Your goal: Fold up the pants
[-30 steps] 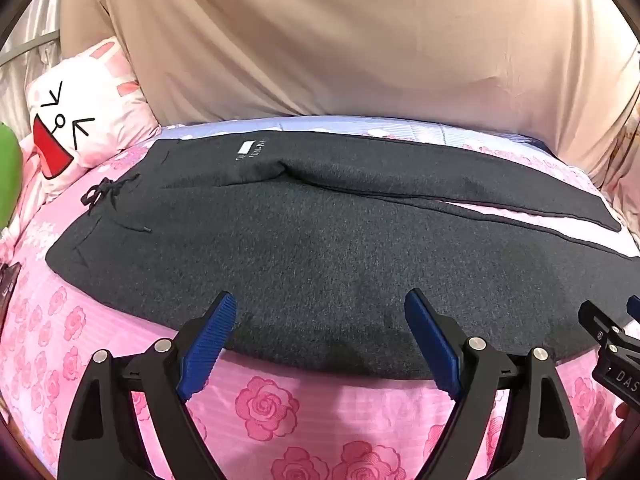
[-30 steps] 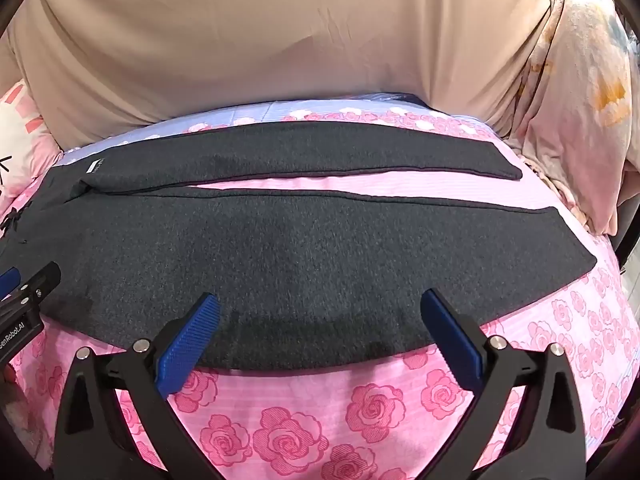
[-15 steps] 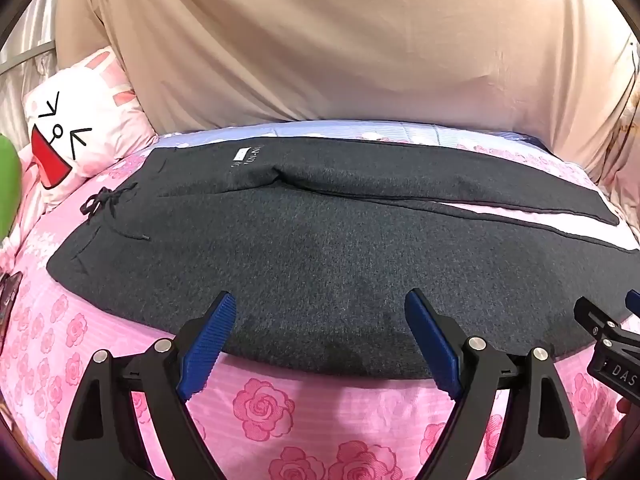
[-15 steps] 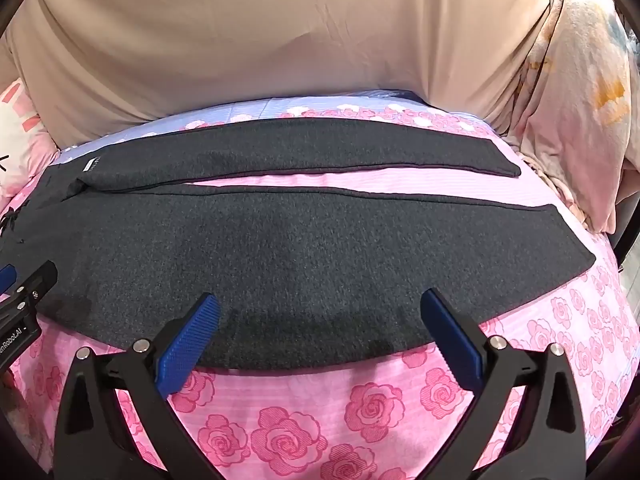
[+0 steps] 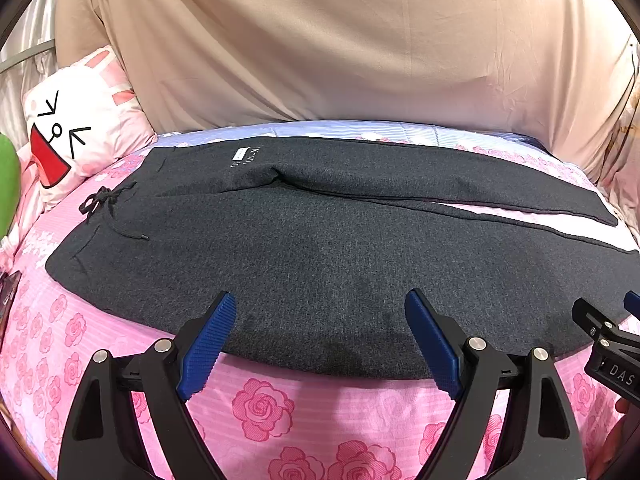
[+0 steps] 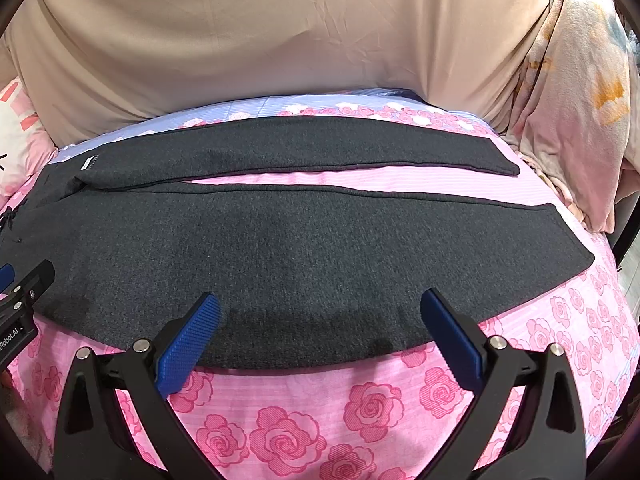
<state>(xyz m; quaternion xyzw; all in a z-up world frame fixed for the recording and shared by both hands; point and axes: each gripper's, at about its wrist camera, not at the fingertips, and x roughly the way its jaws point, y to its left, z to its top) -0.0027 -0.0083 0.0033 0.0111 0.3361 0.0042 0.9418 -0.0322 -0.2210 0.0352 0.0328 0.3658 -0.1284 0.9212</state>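
Dark grey pants [image 5: 320, 240] lie spread flat across a pink rose-print bed, waistband with drawstring [image 5: 100, 204] to the left and both legs running right, a strip of sheet showing between them. The same pants [image 6: 280, 248] fill the right wrist view, cuffs at the right. My left gripper [image 5: 320, 340] hovers open at the near edge of the near leg, toward the waist. My right gripper [image 6: 320, 336] stands open at the same edge, farther toward the cuffs. Nothing is between either pair of blue pads.
A white and pink cartoon pillow [image 5: 76, 128] sits at the bed's left end. A beige sheet [image 5: 340, 48] hangs behind the bed. Patterned fabric [image 6: 580, 92] is bunched at the right end. Bare pink bedsheet [image 6: 320, 420] lies in front of the pants.
Both grippers have drifted slightly; the pants sit a little lower in the left wrist view. Both stay open and the pants have not moved.
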